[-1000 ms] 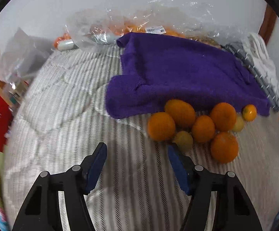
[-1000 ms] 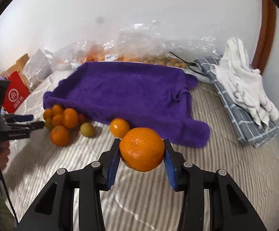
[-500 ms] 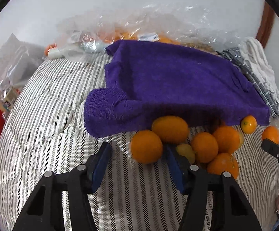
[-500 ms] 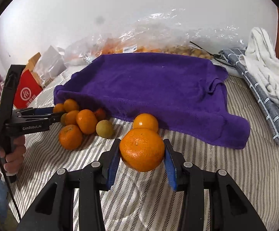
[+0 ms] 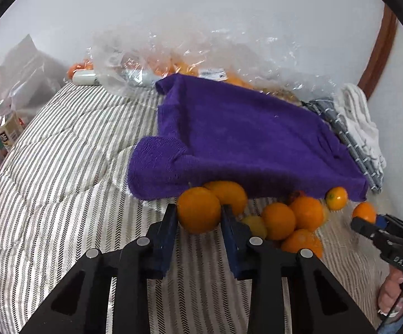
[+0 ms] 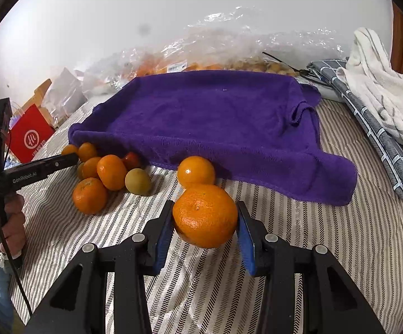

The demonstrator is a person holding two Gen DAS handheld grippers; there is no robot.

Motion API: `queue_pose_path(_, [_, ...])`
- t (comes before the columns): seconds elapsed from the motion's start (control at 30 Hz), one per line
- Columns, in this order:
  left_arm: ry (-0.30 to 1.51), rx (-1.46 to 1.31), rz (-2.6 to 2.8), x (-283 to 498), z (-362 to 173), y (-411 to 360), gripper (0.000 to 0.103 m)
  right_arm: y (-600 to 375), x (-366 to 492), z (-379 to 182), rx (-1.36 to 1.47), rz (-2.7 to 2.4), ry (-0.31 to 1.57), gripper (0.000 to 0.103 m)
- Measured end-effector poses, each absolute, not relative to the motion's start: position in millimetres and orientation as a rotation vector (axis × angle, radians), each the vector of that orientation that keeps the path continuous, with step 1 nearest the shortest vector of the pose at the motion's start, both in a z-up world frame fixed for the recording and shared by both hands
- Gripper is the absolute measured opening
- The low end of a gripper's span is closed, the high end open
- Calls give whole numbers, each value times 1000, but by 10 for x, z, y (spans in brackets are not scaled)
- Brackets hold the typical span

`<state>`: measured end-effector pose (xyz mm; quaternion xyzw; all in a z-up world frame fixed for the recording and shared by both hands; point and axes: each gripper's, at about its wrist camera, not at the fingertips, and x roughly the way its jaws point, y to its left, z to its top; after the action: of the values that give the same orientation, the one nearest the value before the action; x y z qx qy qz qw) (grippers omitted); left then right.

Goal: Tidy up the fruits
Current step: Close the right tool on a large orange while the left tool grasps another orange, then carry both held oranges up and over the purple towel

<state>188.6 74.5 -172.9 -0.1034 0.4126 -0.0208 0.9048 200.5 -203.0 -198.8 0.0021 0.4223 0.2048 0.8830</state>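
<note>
On the striped bedcover, a pile of oranges (image 5: pixel 285 220) lies at the front edge of a purple towel (image 5: pixel 243 139). My left gripper (image 5: pixel 198 214) is closing its jaws, and the blue pads touch both sides of the pile's leftmost orange (image 5: pixel 198 206), which rests on the cover. My right gripper (image 6: pixel 204 208) is shut on a large mandarin (image 6: pixel 204 220) held just above the cover. A smaller orange (image 6: pixel 196 171) sits behind the mandarin against the towel (image 6: pixel 215 119). A greenish fruit (image 6: pixel 137 181) lies at the pile's (image 6: pixel 104 172) edge.
Clear plastic bags of fruit (image 5: pixel 173 64) line the wall behind the towel. A folded grey checked cloth (image 6: pixel 374 128) and a white towel (image 6: pixel 382 89) lie to the right. A red bag (image 6: pixel 30 136) and a bottle (image 5: pixel 6 128) stand off the bed's left side.
My left gripper moved up to the pile and its jaws closed around the leftmost orange. My right gripper sank slightly, still holding the mandarin.
</note>
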Motion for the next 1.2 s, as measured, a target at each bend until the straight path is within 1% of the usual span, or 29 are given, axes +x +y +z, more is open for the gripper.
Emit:
queue_pose_path(0.2, [758, -213, -142, 1813, -1559, 666, 30, -2049, 1967, -1974, -3, 408, 853, 43])
queue_pose_path(0.6, [648, -247, -143, 1662, -1385, 723, 30, -2113, 1939, -1863, 53, 387, 819, 43])
queue_pose_path(0.87, [586, -202, -81, 1552, -1286, 708, 30, -2006, 1879, -1463, 4, 376, 779, 43])
queue_pose_path(1.0, [608, -207, -68, 1527, -1174, 714, 30, -1995, 1896, -1285, -6, 367, 758, 43])
queue_pose_path(1.2, [591, -176, -32, 1553, -757, 738, 30, -1992, 2073, -1024, 10, 367, 730, 43])
